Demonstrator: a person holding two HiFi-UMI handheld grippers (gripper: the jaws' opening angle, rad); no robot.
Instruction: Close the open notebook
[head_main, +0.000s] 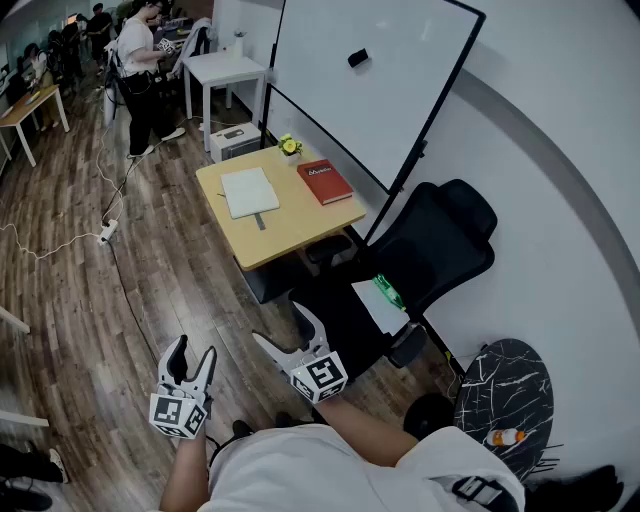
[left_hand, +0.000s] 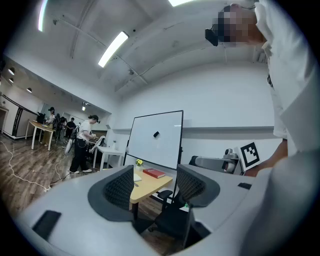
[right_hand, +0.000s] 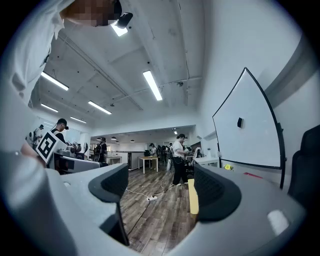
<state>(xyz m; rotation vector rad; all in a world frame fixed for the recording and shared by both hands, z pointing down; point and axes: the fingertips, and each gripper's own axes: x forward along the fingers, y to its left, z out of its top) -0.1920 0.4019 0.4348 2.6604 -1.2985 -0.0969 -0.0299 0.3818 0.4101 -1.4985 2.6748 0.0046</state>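
A white notebook (head_main: 248, 192) lies flat on a small wooden table (head_main: 290, 228) a few steps ahead, with a red book (head_main: 325, 182) and a small yellow-flowered plant (head_main: 290, 147) beside it. Both grippers are held level near my body, well short of the table. My left gripper (head_main: 193, 352) is open with nothing between its fingers. My right gripper (head_main: 280, 324) is likewise open and empty. In the left gripper view the table (left_hand: 150, 186), notebook (left_hand: 136, 177) and red book (left_hand: 154, 173) show between the open left gripper (left_hand: 155, 187). The open right gripper (right_hand: 157, 187) frames the table's edge (right_hand: 192, 196).
A black office chair (head_main: 430, 250) with papers on its seat stands between me and the table. A whiteboard (head_main: 370, 80) leans behind the table. A person (head_main: 140, 70) stands at the far left by a white table (head_main: 225, 70). A cable and power strip (head_main: 108, 232) lie on the floor.
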